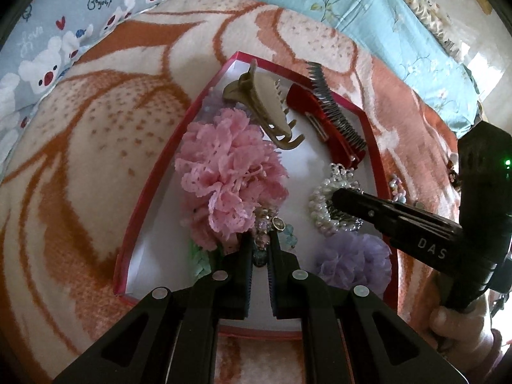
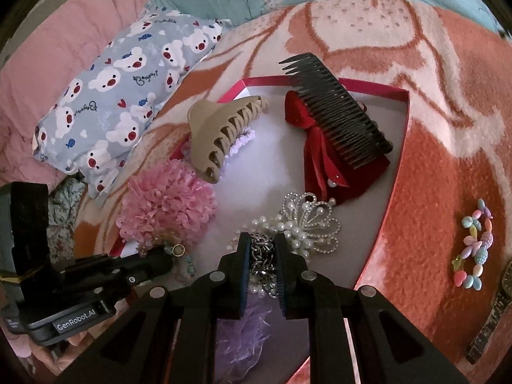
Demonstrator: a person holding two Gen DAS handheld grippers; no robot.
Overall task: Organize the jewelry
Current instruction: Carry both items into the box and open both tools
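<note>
A red-rimmed box (image 1: 150, 192) (image 2: 396, 166) lies on the blanket and holds hair pieces and jewelry. My left gripper (image 1: 260, 243) is shut on a beaded bracelet (image 1: 275, 227) with crystal and teal beads, low over the box beside a pink pom flower (image 1: 230, 172). My right gripper (image 2: 261, 246) is shut on a silver chain (image 2: 260, 256) next to a pearl butterfly clip (image 2: 307, 224). In the left wrist view the right gripper (image 1: 339, 196) sits over that pearl piece (image 1: 320, 204). A pastel bead bracelet (image 2: 476, 246) and a watch (image 2: 492, 307) lie on the blanket outside the box.
In the box are a tan claw clip (image 1: 268, 105) (image 2: 220, 134), a black comb on a red bow (image 1: 332, 118) (image 2: 336, 112), a lilac pom (image 1: 355, 262) and a green piece (image 1: 200, 260). A bear-print pillow (image 2: 121, 96) and a teal sheet (image 1: 368, 9) lie behind.
</note>
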